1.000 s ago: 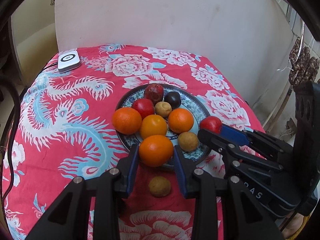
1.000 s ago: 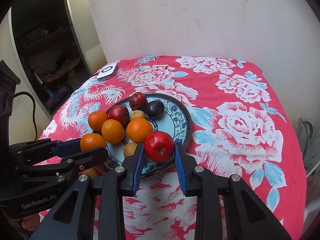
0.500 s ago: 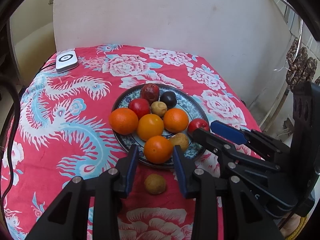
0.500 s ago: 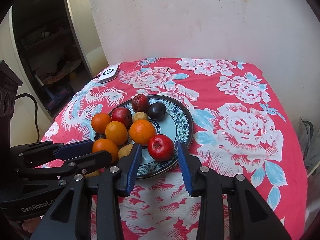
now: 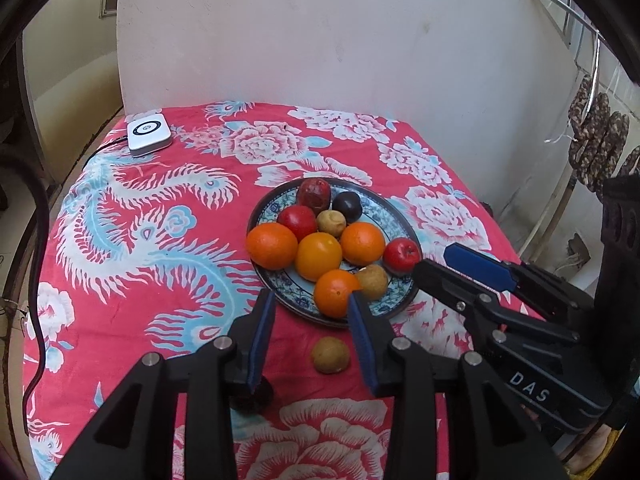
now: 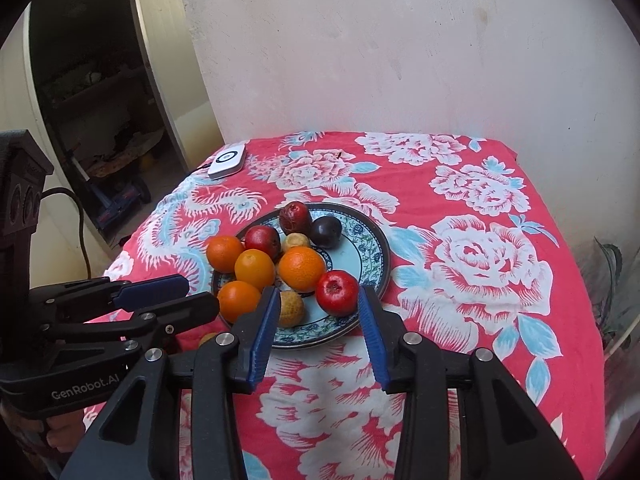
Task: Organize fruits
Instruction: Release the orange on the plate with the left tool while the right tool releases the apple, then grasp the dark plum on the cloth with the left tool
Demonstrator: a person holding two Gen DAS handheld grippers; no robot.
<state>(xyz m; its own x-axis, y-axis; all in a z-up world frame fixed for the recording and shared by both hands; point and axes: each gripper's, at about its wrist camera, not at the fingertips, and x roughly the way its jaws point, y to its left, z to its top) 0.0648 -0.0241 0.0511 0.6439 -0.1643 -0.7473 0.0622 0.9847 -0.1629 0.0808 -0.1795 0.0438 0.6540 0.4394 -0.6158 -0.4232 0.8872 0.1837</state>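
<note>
A blue patterned plate (image 5: 400,222) (image 6: 354,258) holds several oranges, red and dark fruits and small brown ones. My left gripper (image 5: 311,298) hovers at the plate's near rim with its jaws opening; the nearest orange (image 5: 334,292) rests on the plate beside the right finger, unpressed. My right gripper (image 6: 319,292) is also opening, and the red apple (image 6: 337,292) sits on the plate between its pads with gaps on both sides. A brown fruit (image 5: 330,354) lies on the cloth below the left gripper. A dark fruit (image 5: 252,394) shows partly under its left finger.
The table wears a red floral cloth (image 6: 480,248). A white device (image 5: 148,134) with a cable sits at the far left corner. A wall (image 5: 320,40) stands behind the table, and a dark doorway (image 6: 100,100) opens on the left.
Both grippers let go of their fruit: the orange and the red apple now rest on the plate. Both jaws widened and both grippers drew back a little towards the near edge.
</note>
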